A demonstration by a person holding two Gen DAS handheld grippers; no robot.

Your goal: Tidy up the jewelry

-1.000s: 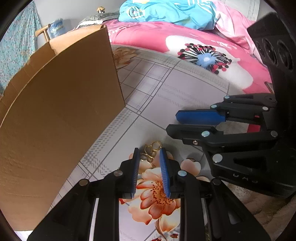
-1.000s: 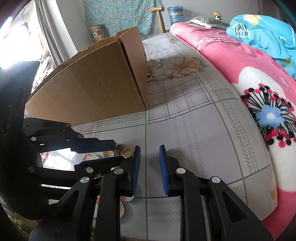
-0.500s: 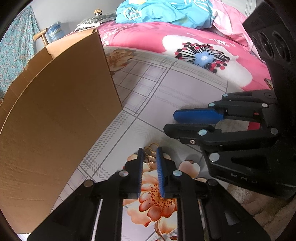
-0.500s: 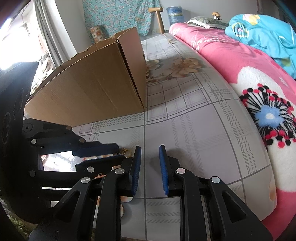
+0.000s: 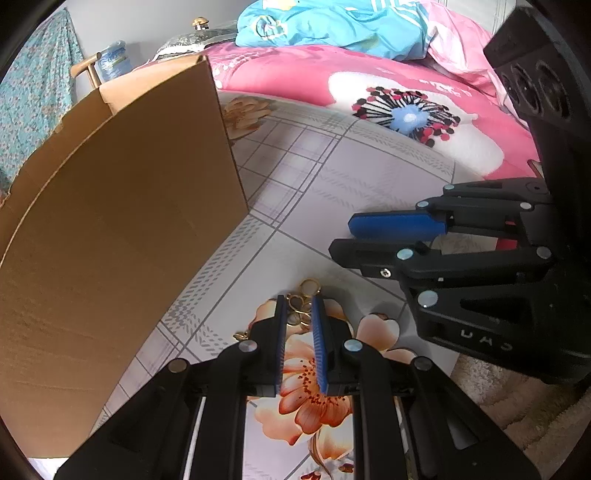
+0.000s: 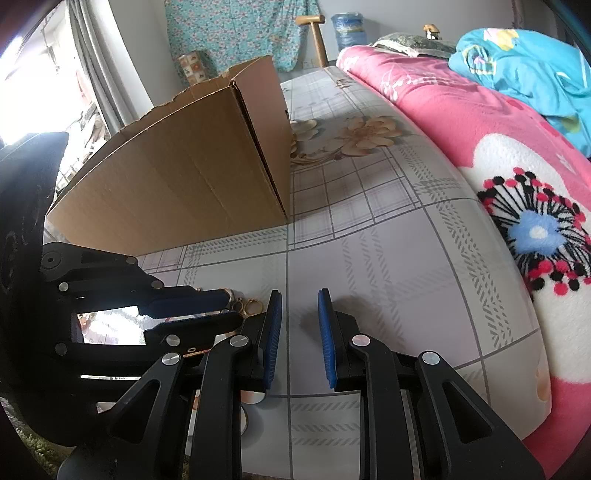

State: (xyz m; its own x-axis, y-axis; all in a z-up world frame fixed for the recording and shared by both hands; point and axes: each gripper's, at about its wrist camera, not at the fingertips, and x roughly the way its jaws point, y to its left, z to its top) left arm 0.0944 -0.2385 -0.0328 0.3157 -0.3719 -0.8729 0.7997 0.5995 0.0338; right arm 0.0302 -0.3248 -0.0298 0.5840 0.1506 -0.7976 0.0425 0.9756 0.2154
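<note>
pinching the gold jewelry (image 5: 301, 308) on the flowered sheet (image 5: 369, 184) with the left gripper (image 5: 298, 308), jaws closed on the rings. probably calls next for a straight lift toward the cardboard box (image 5: 110, 221). right gripper (image 6: 299, 314) parted, holding nothing. seen from the right wrist only: rings poking past the left fingertips, box's corner seam.

A brown cardboard box (image 6: 192, 184) stands on the bed's grey checked sheet (image 6: 388, 258) — pink floral blanket (image 6: 461, 122) alongside, a crumpled blue cloth (image 6: 524, 62) on it. Behind — a wooden chair (image 6: 314, 33), a water jug (image 6: 349, 29) and a teal flowered curtain (image 6: 236, 29).
</note>
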